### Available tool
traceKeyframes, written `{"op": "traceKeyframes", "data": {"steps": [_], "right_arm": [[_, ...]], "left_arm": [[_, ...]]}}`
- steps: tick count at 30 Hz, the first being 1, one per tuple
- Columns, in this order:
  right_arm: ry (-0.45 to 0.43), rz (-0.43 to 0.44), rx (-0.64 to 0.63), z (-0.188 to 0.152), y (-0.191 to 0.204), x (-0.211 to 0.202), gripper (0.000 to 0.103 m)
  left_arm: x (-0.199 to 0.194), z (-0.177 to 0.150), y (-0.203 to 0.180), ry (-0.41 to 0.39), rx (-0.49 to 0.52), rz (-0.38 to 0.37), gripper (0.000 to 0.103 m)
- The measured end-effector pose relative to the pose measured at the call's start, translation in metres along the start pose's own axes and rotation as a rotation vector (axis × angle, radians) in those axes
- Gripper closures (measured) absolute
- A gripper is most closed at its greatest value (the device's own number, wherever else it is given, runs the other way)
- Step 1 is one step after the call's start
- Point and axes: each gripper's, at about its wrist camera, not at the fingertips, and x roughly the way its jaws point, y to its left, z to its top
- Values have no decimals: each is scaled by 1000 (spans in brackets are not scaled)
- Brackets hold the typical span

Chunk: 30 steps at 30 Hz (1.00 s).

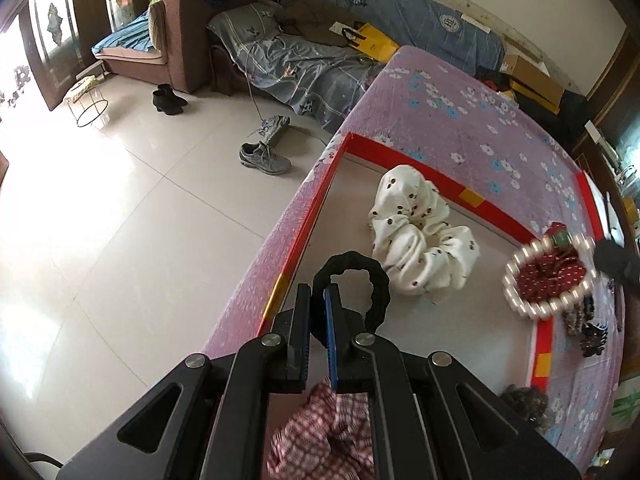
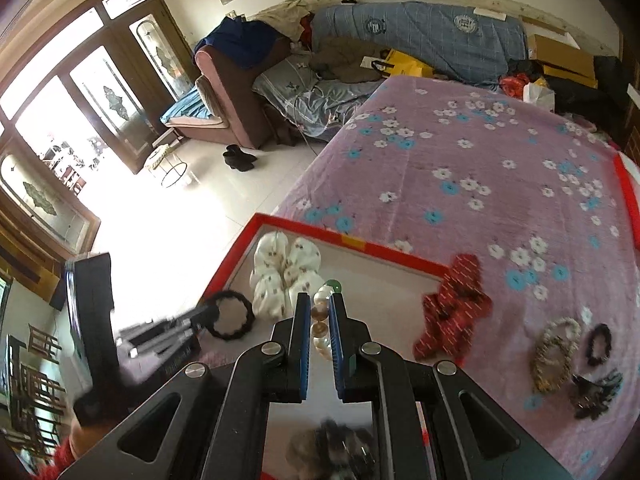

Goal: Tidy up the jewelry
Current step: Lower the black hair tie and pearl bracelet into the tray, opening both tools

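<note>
Pink flowered blanket [image 2: 460,160] covers the counter, with a red-rimmed tray [image 1: 440,178] on it. My left tongs [image 1: 318,300] pinch a black hair tie [image 1: 378,280] over the tray beside the white scrunchie [image 1: 416,240]. My right tongs [image 2: 320,308] clamp a pearl bracelet [image 2: 322,298].

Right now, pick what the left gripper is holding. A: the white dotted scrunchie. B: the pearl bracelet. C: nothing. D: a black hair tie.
D: in the left wrist view the left gripper is shut on the black hair tie, whose loop sticks out past its fingertips, while the white scrunchie lies apart in the red-rimmed tray.
</note>
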Motion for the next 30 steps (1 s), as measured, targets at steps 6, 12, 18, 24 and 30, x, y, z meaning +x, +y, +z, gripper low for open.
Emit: {"op": "traceKeyframes", "data": {"steps": [6, 12, 18, 24, 30], "right_arm": [[28, -11, 46, 18, -5, 45, 92], [87, -52, 98, 11, -27, 74, 92], [115, -89, 118, 4, -42, 86, 92], [134, -108, 124, -2, -49, 94, 92], [143, -119, 103, -4, -43, 103, 92]], "left_arm": [[12, 5, 3, 13, 9, -10, 96], [20, 7, 2, 20, 22, -10, 96], [21, 9, 0, 18, 28, -12, 96], [18, 8, -1, 16, 19, -21, 95], [6, 6, 0, 3, 15, -25, 84]]}}
